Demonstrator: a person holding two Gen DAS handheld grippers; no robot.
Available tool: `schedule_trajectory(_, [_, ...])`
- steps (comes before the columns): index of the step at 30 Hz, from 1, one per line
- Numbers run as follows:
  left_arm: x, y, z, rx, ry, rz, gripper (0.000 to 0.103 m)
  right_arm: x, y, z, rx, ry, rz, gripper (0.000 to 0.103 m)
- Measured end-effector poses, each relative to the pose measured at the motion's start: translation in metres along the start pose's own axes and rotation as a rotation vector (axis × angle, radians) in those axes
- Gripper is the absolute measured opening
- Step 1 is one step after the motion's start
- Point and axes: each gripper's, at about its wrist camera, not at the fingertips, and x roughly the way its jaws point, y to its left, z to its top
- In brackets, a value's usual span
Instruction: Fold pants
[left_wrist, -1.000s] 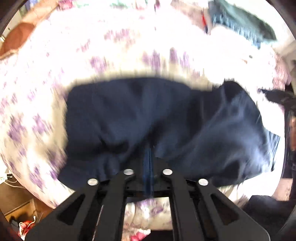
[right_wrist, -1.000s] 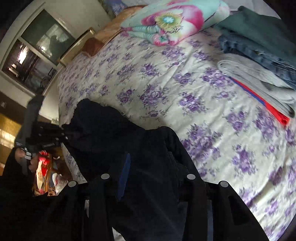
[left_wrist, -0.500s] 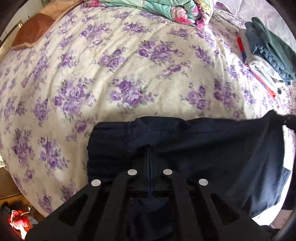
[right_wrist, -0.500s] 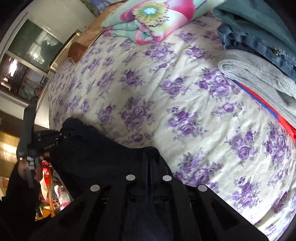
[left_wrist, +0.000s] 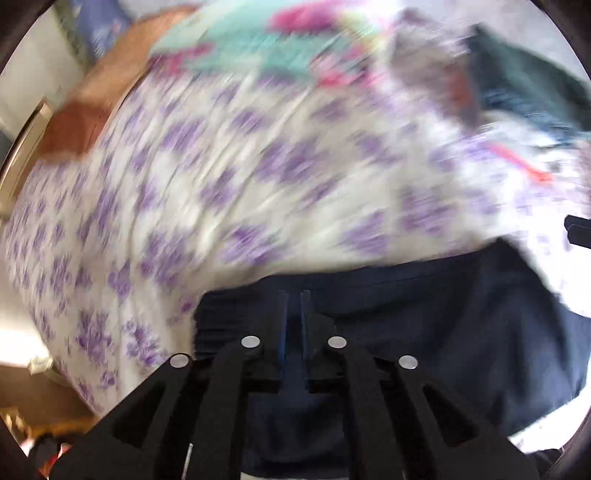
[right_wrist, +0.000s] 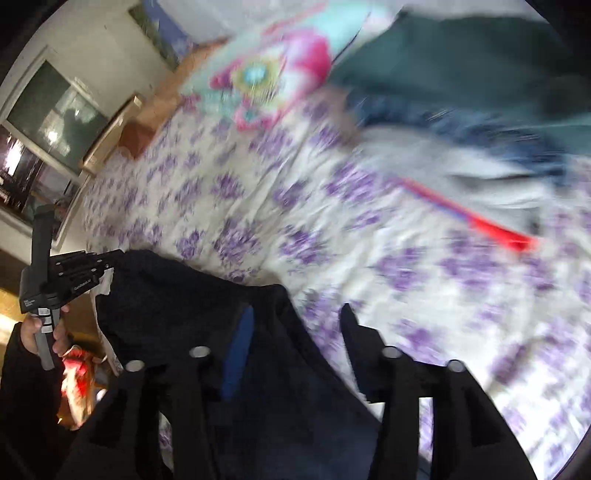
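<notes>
Navy pants (left_wrist: 424, 325) beneath left hand-held gripper (left_wrist: 294, 306), fingers barely parted.

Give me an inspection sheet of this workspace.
Surface: bed with purple-flowered sheet, blurred by motion.
Job's things: dark navy pants lying at the near edge of the bed.
Clutter: stack of folded clothes; bright floral bedding at the far end.
Grippers: left claw nearly shut with pants fabric in the narrow gap, grip unclear; right claw open wide, pants draped at its left finger.
Cables: nothing seen.
Surroundings: window in a pale wall; wooden bed frame.
</notes>
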Motion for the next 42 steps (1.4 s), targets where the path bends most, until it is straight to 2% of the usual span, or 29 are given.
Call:
schedule_trajectory(1, [-0.009, -0.015, 0.002, 0.023, -0.017, -0.059, 0.021, -0.023, -0.005, -0.016, 0.016, -0.037, -0.025, 0.06])
schedule_trajectory(3, [-0.01, -0.062, 0.009, 0.092, -0.01, -0.189, 0.037, -0.056, -0.016, -0.054, 0.067, -0.068, -0.055, 0.06])
schedule_trajectory(4, [-0.005, -0.089, 0.011, 0.134, 0.007, -0.254, 0.037, -0.065, -0.018, -0.074, 0.096, -0.069, -0.056, 0.057])
schedule_trajectory(5, [0.006, -0.124, 0.012, 0.193, 0.04, -0.321, 0.037, -0.072, -0.019, -0.1, 0.123, -0.065, -0.05, 0.049])
schedule_trajectory(6, [0.012, -0.147, 0.01, 0.228, 0.056, -0.339, 0.037, -0.073, -0.016, -0.119, 0.143, -0.055, -0.052, 0.023])
schedule_trajectory(7, [0.021, -0.172, 0.009, 0.269, 0.069, -0.351, 0.037, -0.072, -0.014, -0.143, 0.163, -0.033, -0.071, 0.007])
schedule_trajectory(9, [0.046, -0.218, 0.008, 0.343, 0.118, -0.379, 0.037, -0.062, -0.01, -0.185, 0.228, 0.0, -0.097, 0.009])
schedule_trajectory(11, [0.069, -0.249, 0.009, 0.396, 0.156, -0.336, 0.036, -0.046, -0.011, -0.217, 0.309, 0.006, -0.091, 0.009])
schedule_trajectory(12, [0.079, -0.259, 0.007, 0.432, 0.166, -0.289, 0.035, -0.039, -0.011, -0.229, 0.338, -0.012, -0.098, 0.009])
schedule_trajectory(14, [0.09, -0.268, 0.007, 0.454, 0.182, -0.263, 0.035, -0.023, -0.018, -0.247, 0.389, -0.024, -0.056, 0.009])
schedule_trajectory(16, [0.093, -0.27, 0.008, 0.465, 0.187, -0.262, 0.036, 0.007, -0.02, -0.263, 0.426, 0.074, -0.042, 0.009])
schedule_trajectory(18, [0.096, -0.27, 0.011, 0.46, 0.204, -0.274, 0.037, 0.005, -0.019, -0.268, 0.436, 0.044, -0.038, 0.008])
schedule_trajectory(20, [0.095, -0.267, 0.014, 0.439, 0.218, -0.275, 0.037, -0.01, -0.021, -0.269, 0.453, 0.032, -0.037, 0.011])
schedule_trajectory(21, [0.09, -0.267, 0.013, 0.433, 0.214, -0.257, 0.037, -0.025, -0.023, -0.271, 0.47, -0.001, -0.052, 0.017])
schedule_trajectory(22, [0.081, -0.265, 0.012, 0.435, 0.197, -0.243, 0.034, -0.042, -0.028, -0.276, 0.501, -0.05, -0.045, 0.04])
schedule_trajectory(23, [0.07, -0.267, 0.009, 0.441, 0.176, -0.245, 0.034, -0.062, -0.035, -0.285, 0.547, -0.105, -0.042, 0.055])
schedule_trajectory(24, [0.05, -0.268, 0.002, 0.442, 0.149, -0.288, 0.034, -0.084, -0.043, -0.298, 0.606, -0.168, -0.054, 0.068])
schedule_trajectory(27, [0.018, -0.277, -0.031, 0.439, 0.146, -0.441, 0.035, -0.126, -0.072, -0.346, 0.803, -0.248, -0.085, 0.068])
schedule_trajectory(30, [0.018, -0.298, -0.08, 0.477, 0.225, -0.545, 0.035, -0.142, -0.101, -0.397, 1.014, -0.291, -0.074, 0.068])
schedule_trajectory(31, [0.025, -0.306, -0.097, 0.507, 0.266, -0.557, 0.035, -0.143, -0.108, -0.411, 1.074, -0.303, -0.063, 0.068])
schedule_trajectory(32, [0.032, -0.309, -0.111, 0.536, 0.29, -0.543, 0.035, -0.142, -0.117, -0.423, 1.13, -0.32, -0.035, 0.068])
schedule_trajectory(33, [0.041, -0.317, -0.129, 0.583, 0.31, -0.494, 0.035, -0.139, -0.123, -0.433, 1.171, -0.344, -0.003, 0.068])
schedule_trajectory(36, [0.043, -0.321, -0.146, 0.686, 0.251, -0.429, 0.038, -0.125, -0.142, -0.45, 1.259, -0.378, 0.062, 0.068])
schedule_trajectory(39, [0.044, -0.321, -0.151, 0.691, 0.257, -0.423, 0.04, -0.115, -0.158, -0.45, 1.289, -0.433, 0.126, 0.068])
schedule_trajectory(42, [0.045, -0.317, -0.155, 0.683, 0.266, -0.425, 0.04, -0.119, -0.175, -0.434, 1.275, -0.496, 0.14, 0.068])
